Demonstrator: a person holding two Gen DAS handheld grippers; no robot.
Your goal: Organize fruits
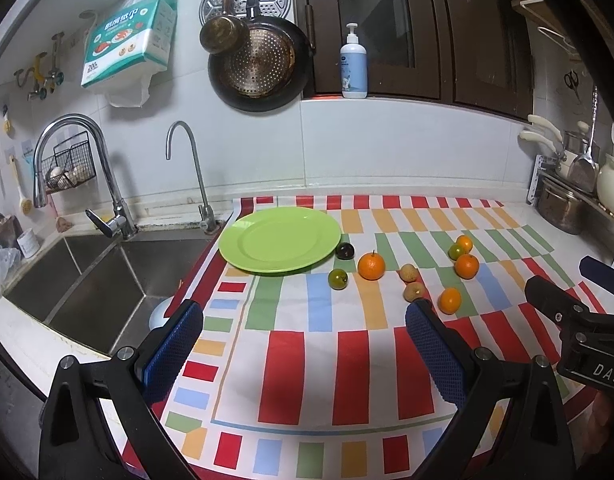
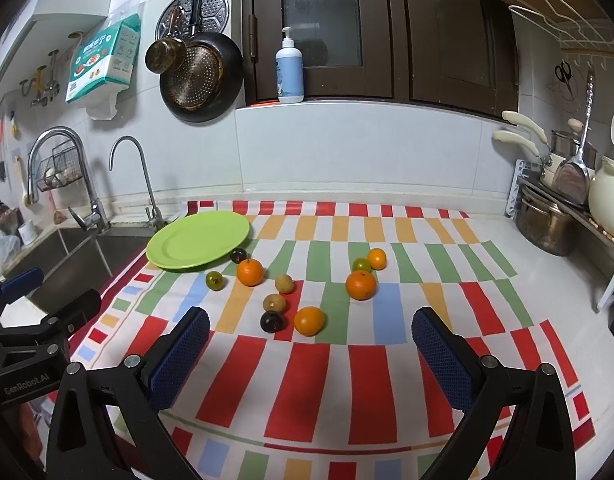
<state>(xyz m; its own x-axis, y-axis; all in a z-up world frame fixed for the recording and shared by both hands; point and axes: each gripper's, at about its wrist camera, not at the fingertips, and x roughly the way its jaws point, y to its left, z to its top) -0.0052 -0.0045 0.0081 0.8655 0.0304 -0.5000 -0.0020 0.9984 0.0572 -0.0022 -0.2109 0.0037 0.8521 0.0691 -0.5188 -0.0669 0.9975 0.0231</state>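
Both tongs, left [image 1: 305,320] and right [image 2: 311,326], hover agape, seemingly level, above the cloth [image 2: 371,392].

Both wrist cameras look forward over the counter from nearby, sharing the round green plate [image 1: 279,239] [image 2: 198,245] and the striped cloth [image 1: 347,368] [image 2: 307,384].

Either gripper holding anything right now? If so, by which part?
Nothing held. Left gripper and right gripper are both open above the striped cloth, with fruit still loose beside the empty green plate.
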